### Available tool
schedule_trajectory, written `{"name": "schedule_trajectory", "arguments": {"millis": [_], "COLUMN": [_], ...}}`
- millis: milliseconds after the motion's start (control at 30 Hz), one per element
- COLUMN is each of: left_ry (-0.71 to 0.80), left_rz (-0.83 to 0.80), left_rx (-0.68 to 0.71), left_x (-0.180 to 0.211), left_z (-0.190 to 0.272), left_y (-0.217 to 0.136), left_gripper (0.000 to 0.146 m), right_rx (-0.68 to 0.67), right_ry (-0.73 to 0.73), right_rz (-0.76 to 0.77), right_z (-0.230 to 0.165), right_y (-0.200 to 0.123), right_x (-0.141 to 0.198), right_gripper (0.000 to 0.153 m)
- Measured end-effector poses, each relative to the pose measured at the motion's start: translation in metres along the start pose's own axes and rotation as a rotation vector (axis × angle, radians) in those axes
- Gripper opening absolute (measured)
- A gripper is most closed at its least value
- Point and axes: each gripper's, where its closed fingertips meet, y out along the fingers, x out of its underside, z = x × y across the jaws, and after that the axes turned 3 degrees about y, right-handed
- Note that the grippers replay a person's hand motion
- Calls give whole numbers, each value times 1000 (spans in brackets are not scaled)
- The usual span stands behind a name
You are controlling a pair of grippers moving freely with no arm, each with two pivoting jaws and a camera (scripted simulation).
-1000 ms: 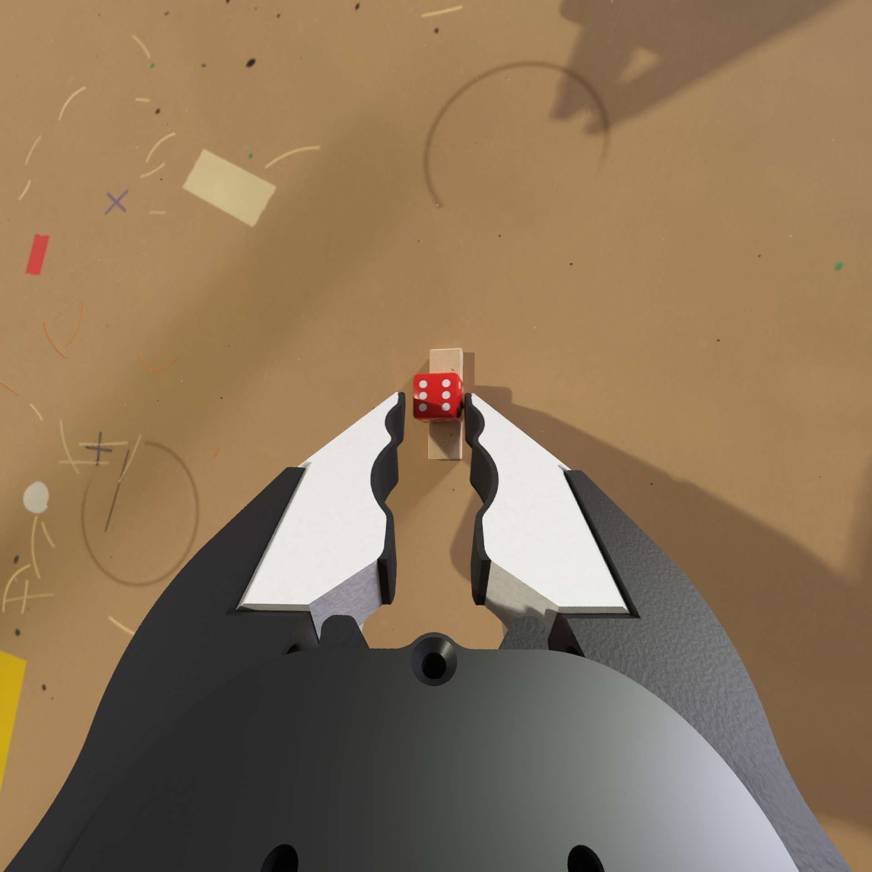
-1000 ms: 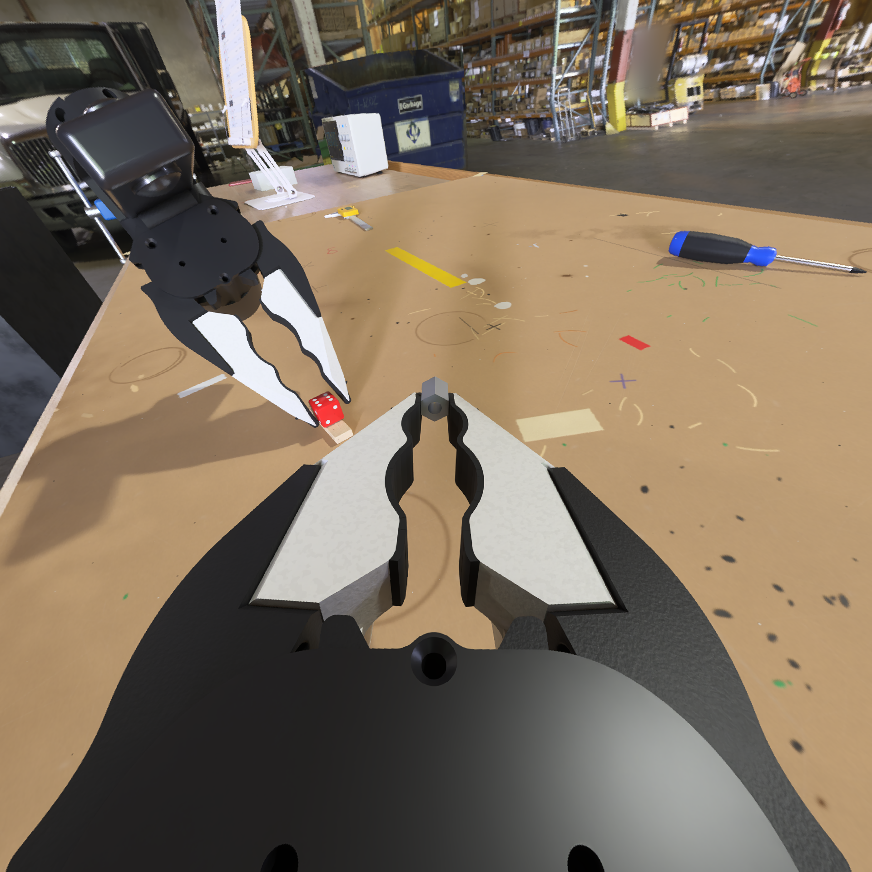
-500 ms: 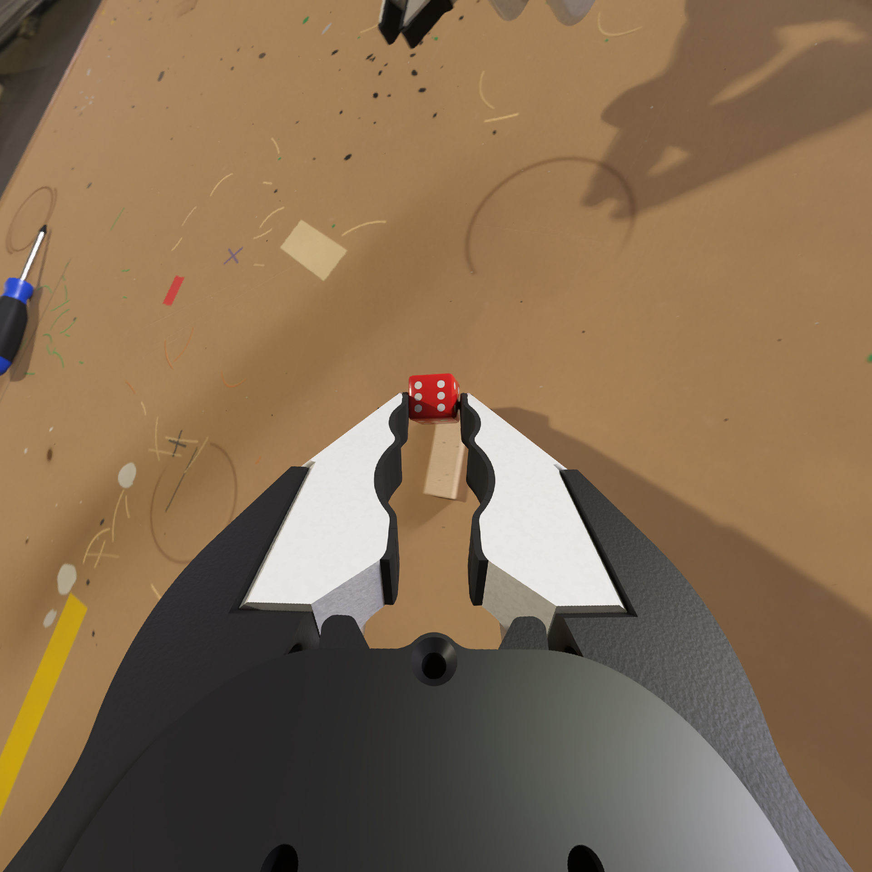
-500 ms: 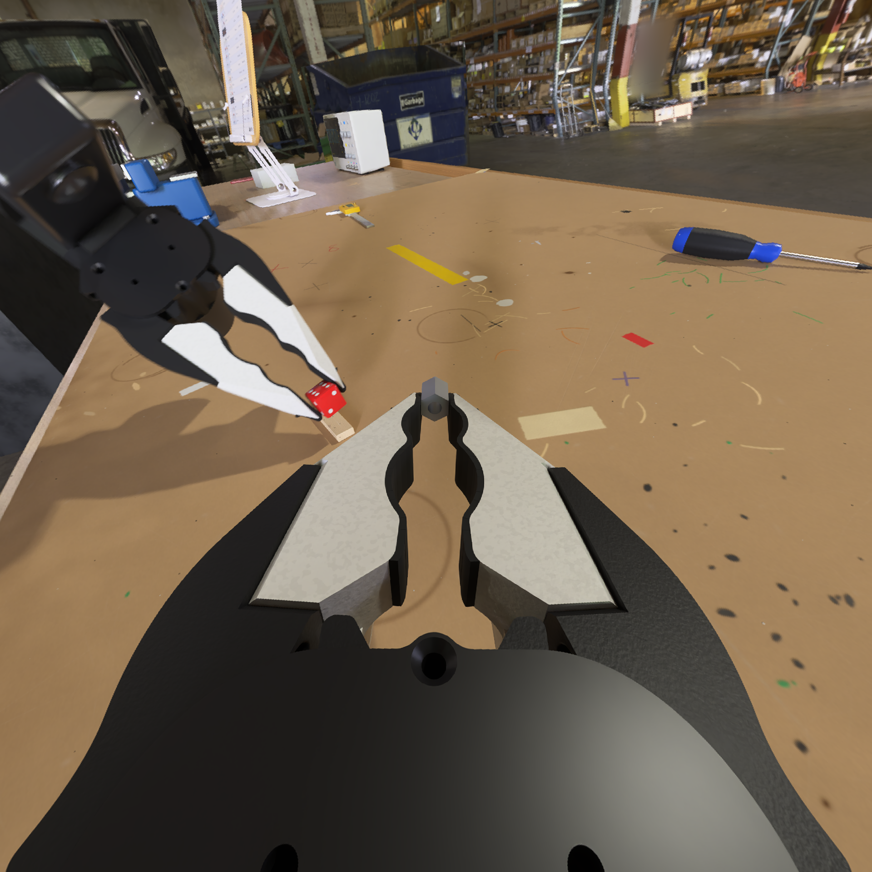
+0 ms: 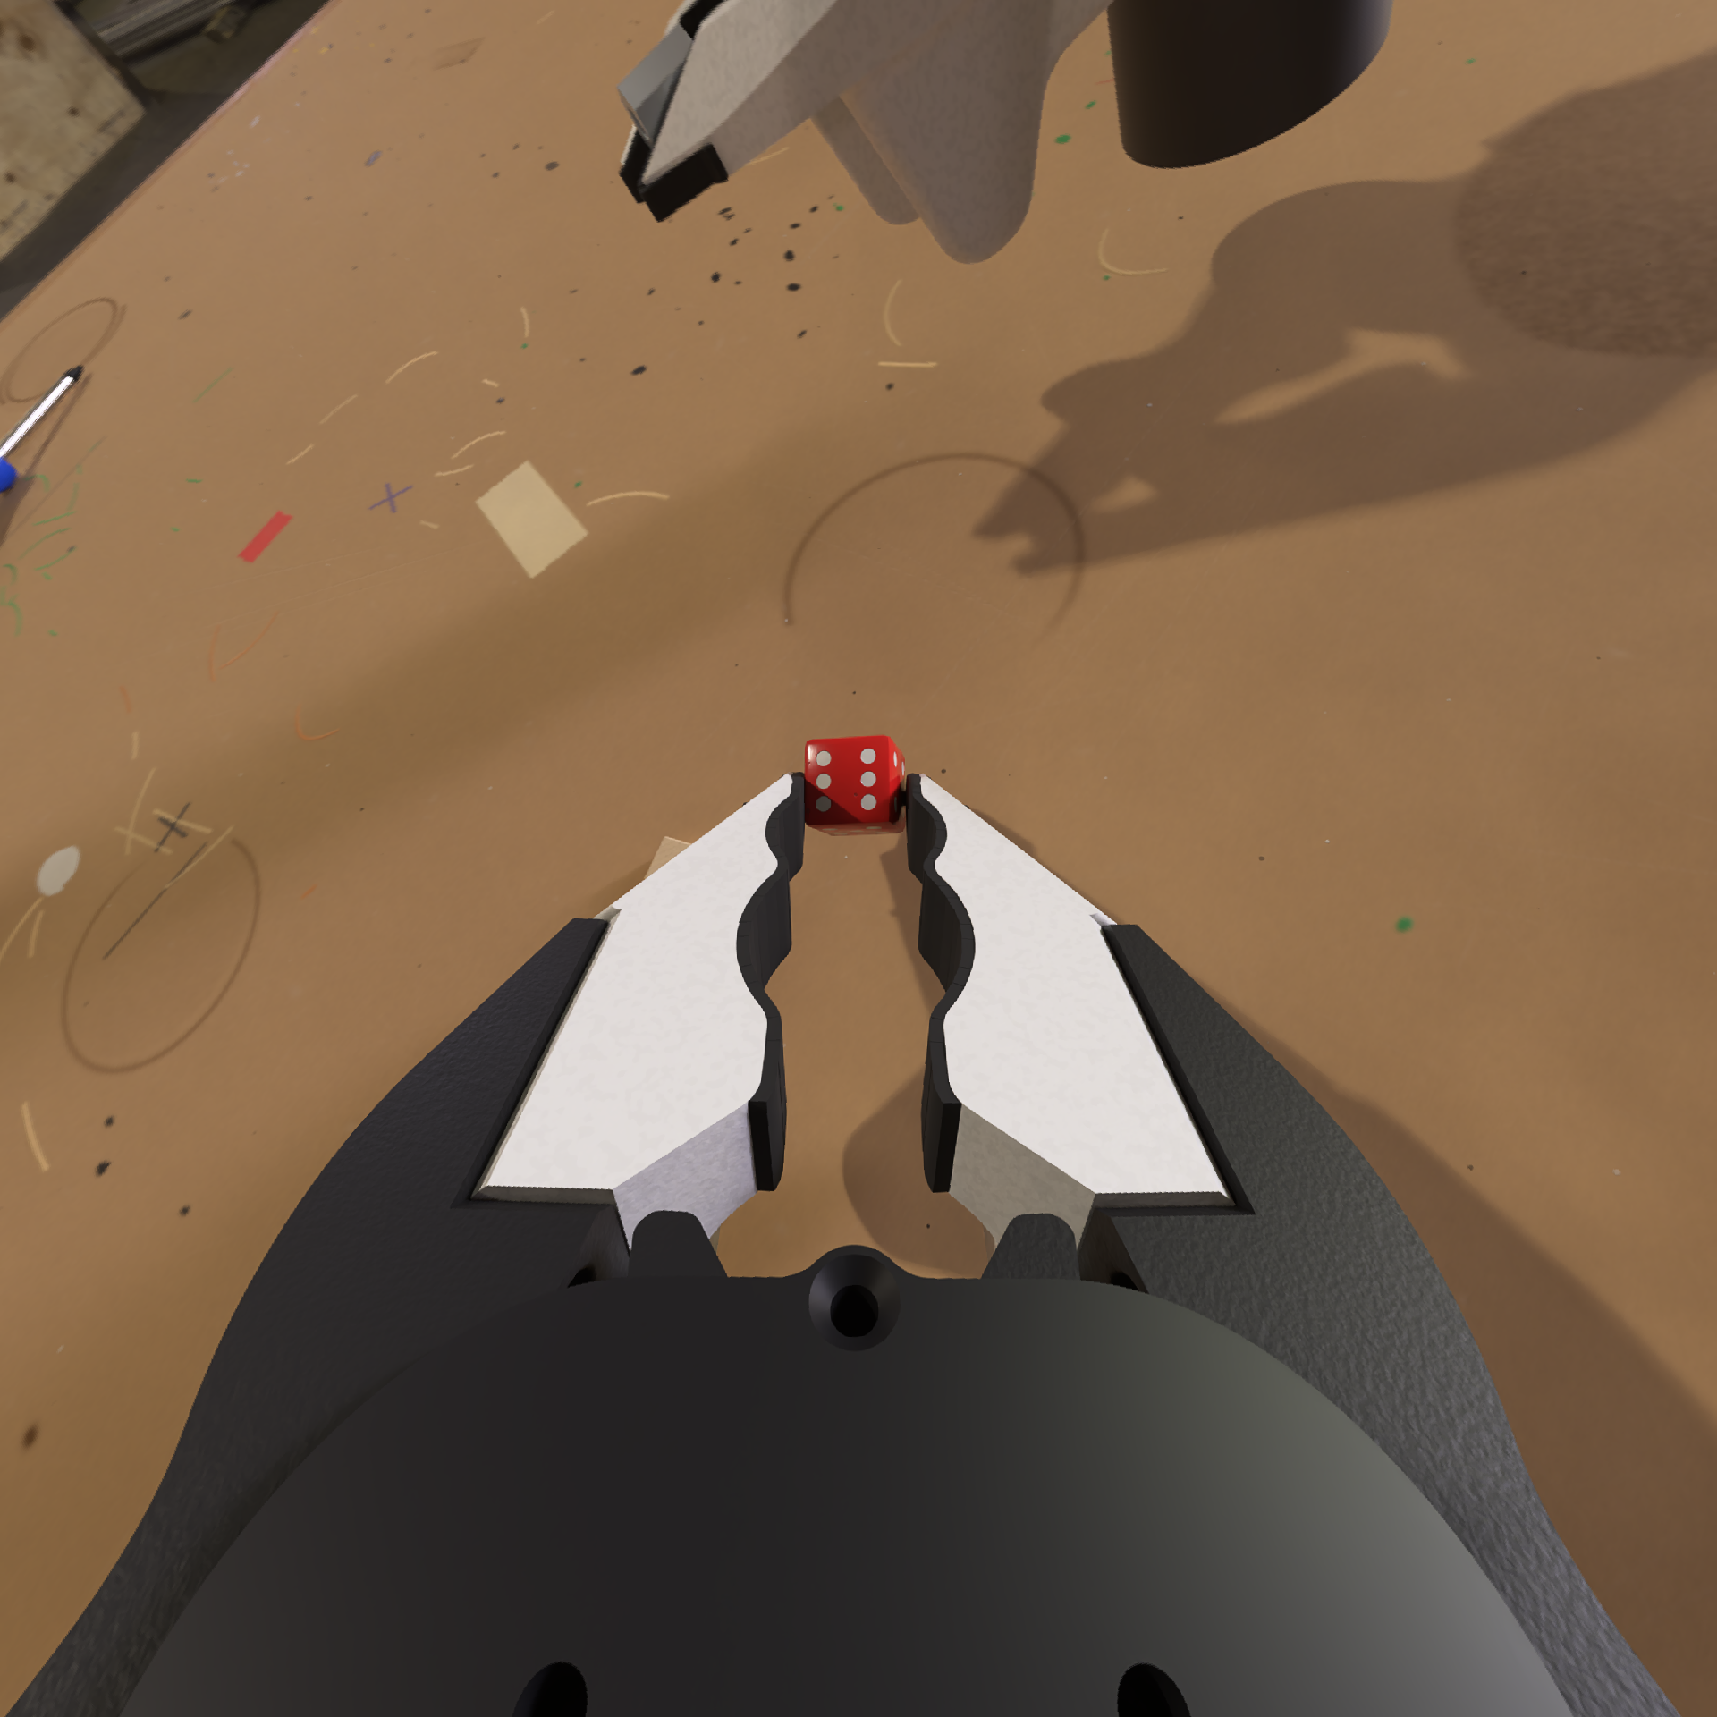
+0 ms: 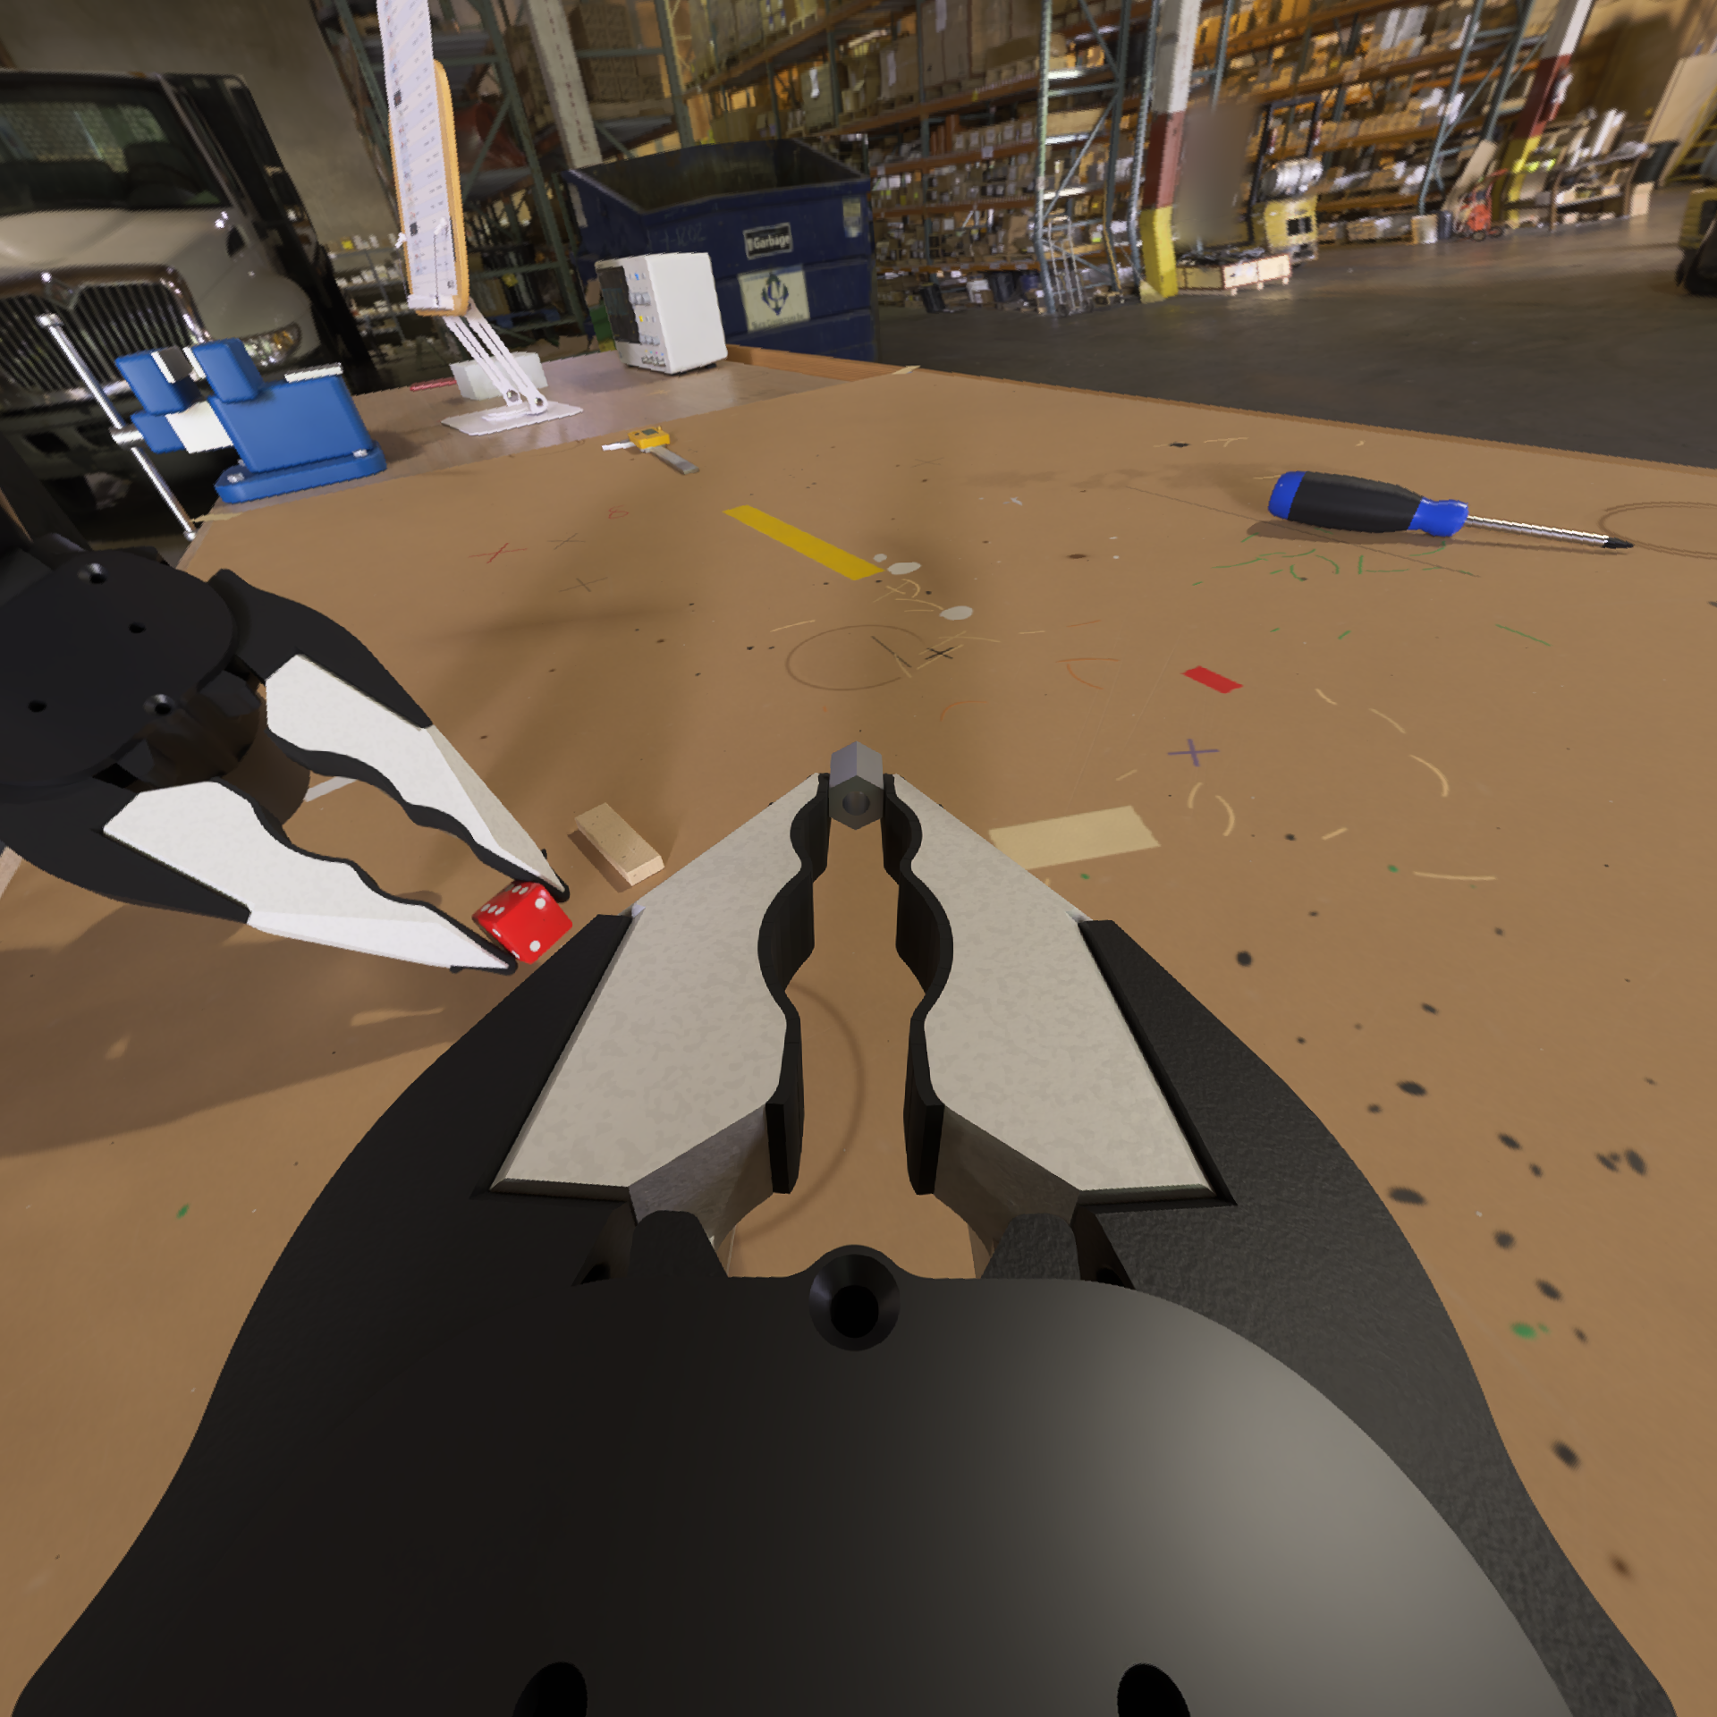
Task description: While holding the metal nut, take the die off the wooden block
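My left gripper [image 5: 853, 790] is shut on the red die [image 5: 852, 779] at its fingertips. The right wrist view shows that gripper [image 6: 534, 924] at the left, holding the die [image 6: 522, 920] low over the table, off and to the near left of the wooden block [image 6: 618, 843]. The block lies flat on the brown table; in the left wrist view only its corner [image 5: 667, 850] shows beside my left finger. My right gripper [image 6: 855, 790] is shut on the grey metal nut [image 6: 855, 792] and holds it above the table. It also shows at the top of the left wrist view [image 5: 669, 139].
A blue-handled screwdriver [image 6: 1394, 509] lies at the far right. A blue vise [image 6: 251, 423], a white stand [image 6: 492, 390], a white box [image 6: 664, 311] and a small yellow tool [image 6: 650, 441] sit at the table's far left. Tape patches mark the table [image 6: 1073, 834].
My left gripper closed on the die, lifted it off the wooden block and carried it toward the near side. The right gripper kept hold of the nut and stayed nearly still.
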Motion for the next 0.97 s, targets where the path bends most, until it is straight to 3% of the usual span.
{"name": "schedule_trajectory", "arguments": {"millis": [967], "left_ry": [84], "left_rz": [-9], "left_rx": [-6], "left_x": [0], "left_z": [-1], "left_y": [10], "left_gripper": [21], "right_rx": [4], "right_ry": [28], "right_rz": [23], "right_z": [2], "right_y": [-1], "right_x": [-2], "right_gripper": [10]}}
